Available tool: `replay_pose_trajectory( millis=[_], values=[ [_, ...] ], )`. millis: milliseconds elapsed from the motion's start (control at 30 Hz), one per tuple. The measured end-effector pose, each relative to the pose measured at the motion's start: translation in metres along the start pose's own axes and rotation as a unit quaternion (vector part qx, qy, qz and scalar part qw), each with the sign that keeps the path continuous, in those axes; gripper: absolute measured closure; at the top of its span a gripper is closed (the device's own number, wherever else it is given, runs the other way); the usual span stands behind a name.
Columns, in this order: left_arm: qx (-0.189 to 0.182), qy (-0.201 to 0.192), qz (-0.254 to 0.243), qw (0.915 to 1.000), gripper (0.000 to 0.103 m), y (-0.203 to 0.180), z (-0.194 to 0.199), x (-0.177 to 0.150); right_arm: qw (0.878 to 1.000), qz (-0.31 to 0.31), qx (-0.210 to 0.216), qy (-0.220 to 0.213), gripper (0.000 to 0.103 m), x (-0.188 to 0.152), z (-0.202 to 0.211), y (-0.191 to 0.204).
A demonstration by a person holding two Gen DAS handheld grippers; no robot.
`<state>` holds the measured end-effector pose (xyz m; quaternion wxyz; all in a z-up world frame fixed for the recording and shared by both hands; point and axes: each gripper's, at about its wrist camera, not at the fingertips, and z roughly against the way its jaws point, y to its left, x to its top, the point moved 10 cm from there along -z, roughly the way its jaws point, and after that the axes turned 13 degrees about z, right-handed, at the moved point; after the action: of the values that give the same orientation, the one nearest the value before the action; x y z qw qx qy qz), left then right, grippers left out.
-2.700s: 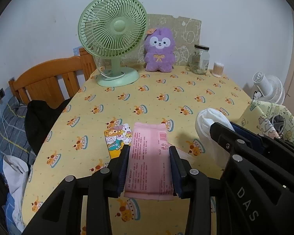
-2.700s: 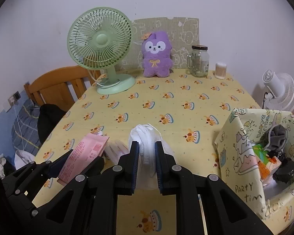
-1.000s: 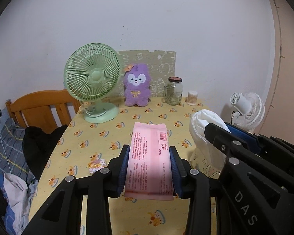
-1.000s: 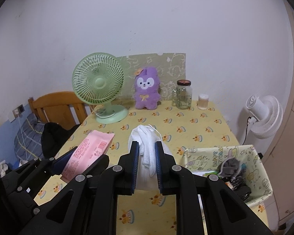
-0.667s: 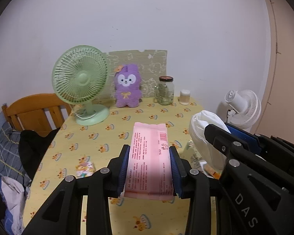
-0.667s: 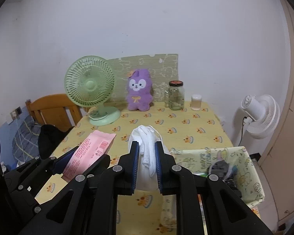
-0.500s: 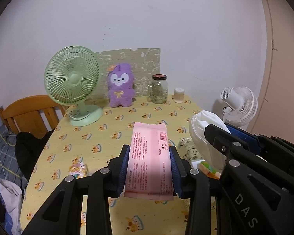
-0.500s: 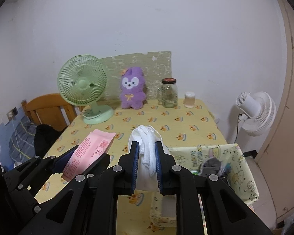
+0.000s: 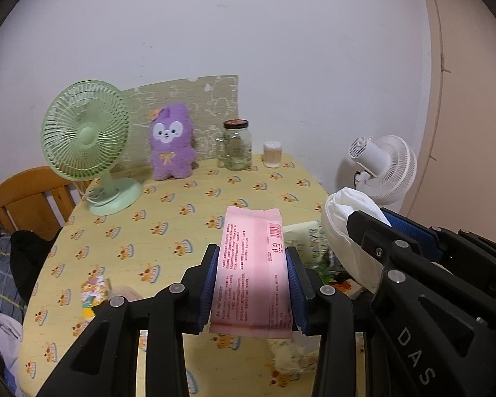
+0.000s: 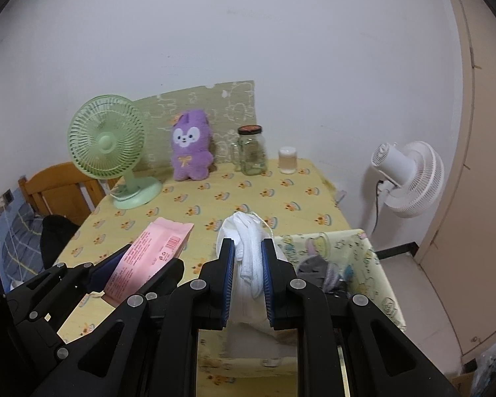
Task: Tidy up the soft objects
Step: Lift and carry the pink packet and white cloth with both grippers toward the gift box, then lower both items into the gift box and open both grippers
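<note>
The left gripper is clamped on a pink packet, its blue pads pressing both long edges; the packet sticks out forward past the fingertips, raised above the table. The right gripper is closed on a bundle of white cloth, which bulges above the pads and hangs down between them. The two grippers sit side by side, left one just beside the right.

Below and to the right of the right gripper stands a fabric bin with a pale cartoon print, at the table's right edge. It holds a grey and striped cloth item and some dark things I cannot tell apart. The white cloth hangs near the bin's left wall.

On the yellow tablecloth a small colourful packet lies left of the left gripper. Farther back stand a green fan, a purple plush, a glass jar with unclear contents, and a small container.
</note>
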<state>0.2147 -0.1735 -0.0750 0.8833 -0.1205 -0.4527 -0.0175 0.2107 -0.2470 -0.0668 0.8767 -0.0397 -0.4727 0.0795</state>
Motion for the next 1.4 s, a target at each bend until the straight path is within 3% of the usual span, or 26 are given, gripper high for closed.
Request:
replay_pose_trajectory(
  millis=[500,800,867,933,967,1200,1300,1367,1400],
  values=[
    [-0.033,0.021,-0.027,0.9988,0.063,-0.046,-0.020,-0.015,0.999,-0.027,-0.033,0.014,0.084,-0.022,-0.004,-0.049],
    [-0.050,0.054,-0.039,0.9965,0.063,-0.067,-0.041,-0.033,0.997,-0.041,-0.047,0.040,0.084,-0.043,-0.014,-0.068],
    [-0.054,0.065,-0.054,0.9949,0.058,-0.072,-0.045,-0.038,0.997,-0.045,-0.049,0.044,0.084,-0.049,-0.016,-0.072],
    [-0.053,0.072,-0.067,0.9937,0.035,-0.075,-0.048,-0.041,0.996,-0.053,-0.048,0.049,0.084,-0.053,-0.020,-0.075],
    [-0.052,0.073,-0.072,0.9934,0.031,-0.076,-0.049,-0.042,0.996,-0.057,-0.046,0.051,0.084,-0.056,-0.021,-0.076],
    [-0.046,0.084,-0.087,0.9916,0.017,-0.070,-0.049,-0.050,0.996,-0.065,-0.018,0.060,0.083,-0.063,-0.031,-0.068],
    [-0.045,0.086,-0.090,0.9912,0.016,-0.065,-0.047,-0.051,0.996,-0.068,-0.007,0.064,0.066,-0.064,-0.035,-0.063],
    [-0.051,0.085,-0.092,0.9908,0.014,-0.065,-0.044,-0.051,0.995,-0.080,0.005,0.060,0.043,-0.064,-0.038,-0.059],
    [-0.053,0.083,-0.093,0.9908,0.013,-0.066,-0.042,-0.051,0.995,-0.084,0.009,0.056,0.039,-0.064,-0.038,-0.057]
  ],
)
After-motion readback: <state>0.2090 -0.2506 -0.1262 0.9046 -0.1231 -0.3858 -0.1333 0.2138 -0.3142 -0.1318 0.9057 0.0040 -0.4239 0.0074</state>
